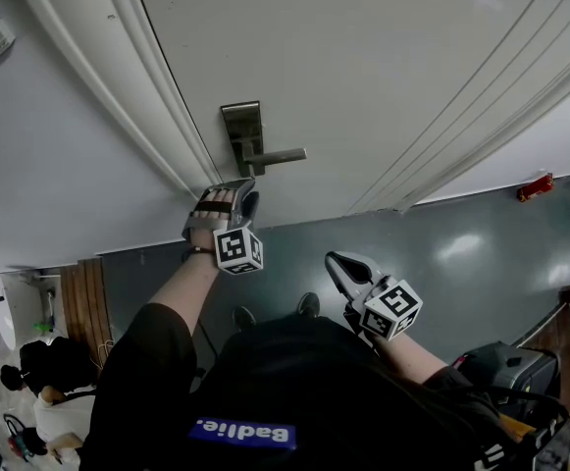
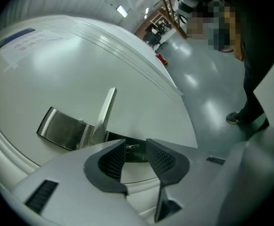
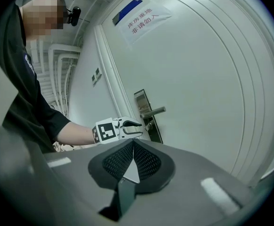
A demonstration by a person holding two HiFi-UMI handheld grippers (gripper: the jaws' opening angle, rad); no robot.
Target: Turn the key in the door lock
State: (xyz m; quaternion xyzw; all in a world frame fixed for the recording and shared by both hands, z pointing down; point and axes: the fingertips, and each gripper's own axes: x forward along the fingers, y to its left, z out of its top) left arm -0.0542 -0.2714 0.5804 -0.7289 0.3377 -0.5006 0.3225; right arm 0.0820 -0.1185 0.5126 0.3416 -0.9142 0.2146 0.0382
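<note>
My left gripper is up at the white door, its tips close against the lower part of the steel lock plate, just beneath the lever handle. In the left gripper view its jaws stand apart, and the small key shows in the gap between the ribbed pads, sticking out of the dark lower stretch of the plate. Neither pad presses on it (as far as I can make out, there is a sliver of air on each side), so this claw grips nothing. The handle lies level, pointing away from the door's edge.

My right gripper hangs back from the door, well apart from the lock, over the grey floor. Its jaws are closed together with nothing between them, and it looks across at the left gripper and the lock plate. A paper notice with a blue strip above it is stuck high on the door
</note>
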